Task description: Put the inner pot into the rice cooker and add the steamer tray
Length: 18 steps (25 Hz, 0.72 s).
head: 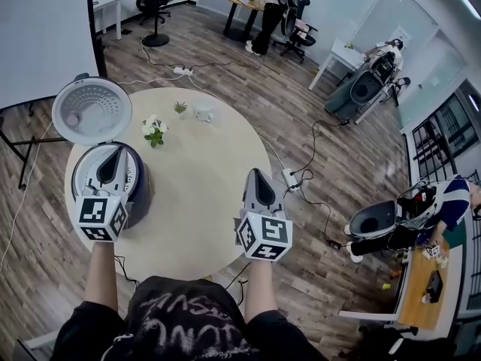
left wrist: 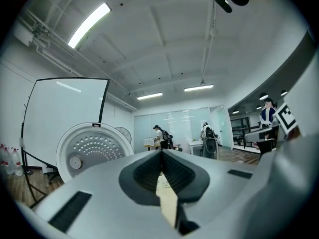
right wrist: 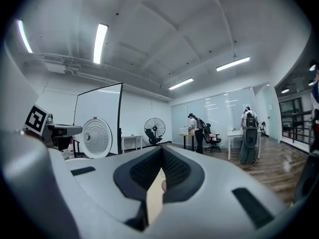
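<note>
Grippers are both being held clenched, empty; left gripper [head: 120, 150] is being held over the open rice cooker [head: 143, 188]; right gripper [head: 258, 174] well right of it, above the table [head: 199, 201].

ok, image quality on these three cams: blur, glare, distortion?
Head view: sharp, even light, fisheye bends the floor at the edges. Left gripper view: strong fisheye, black corners, ceiling light strip blown out, rice cooker lid in focus. Right gripper view: same black corners, ceiling strip blown out, window glare on the floor.
</note>
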Available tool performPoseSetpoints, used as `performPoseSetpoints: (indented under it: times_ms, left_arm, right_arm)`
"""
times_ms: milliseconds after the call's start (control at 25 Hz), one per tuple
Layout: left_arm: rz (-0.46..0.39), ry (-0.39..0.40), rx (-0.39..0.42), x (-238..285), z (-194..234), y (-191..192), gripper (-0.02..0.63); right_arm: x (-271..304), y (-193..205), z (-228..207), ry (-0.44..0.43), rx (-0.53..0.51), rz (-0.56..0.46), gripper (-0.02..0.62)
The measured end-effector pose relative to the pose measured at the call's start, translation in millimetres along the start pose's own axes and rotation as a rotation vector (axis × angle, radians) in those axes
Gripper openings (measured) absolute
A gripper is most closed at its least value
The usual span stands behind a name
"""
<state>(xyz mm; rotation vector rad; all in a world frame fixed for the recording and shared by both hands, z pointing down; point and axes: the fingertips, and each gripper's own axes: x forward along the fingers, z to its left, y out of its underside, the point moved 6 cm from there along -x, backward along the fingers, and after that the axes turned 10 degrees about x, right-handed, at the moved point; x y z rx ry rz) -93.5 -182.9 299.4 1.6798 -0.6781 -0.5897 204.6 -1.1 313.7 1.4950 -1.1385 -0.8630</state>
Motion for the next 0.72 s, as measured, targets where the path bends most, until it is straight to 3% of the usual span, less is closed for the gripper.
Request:
performPoseSetpoints:
  times_ms: [720]
  left_arm:
    - [0.021, -0.032, 0.025, 0.7, 16.0, 4.6, 0.012]
  right_arm:
    - [7.6, -7.1, -3.8, -0.013, -0.026, 0.009, 0.003]
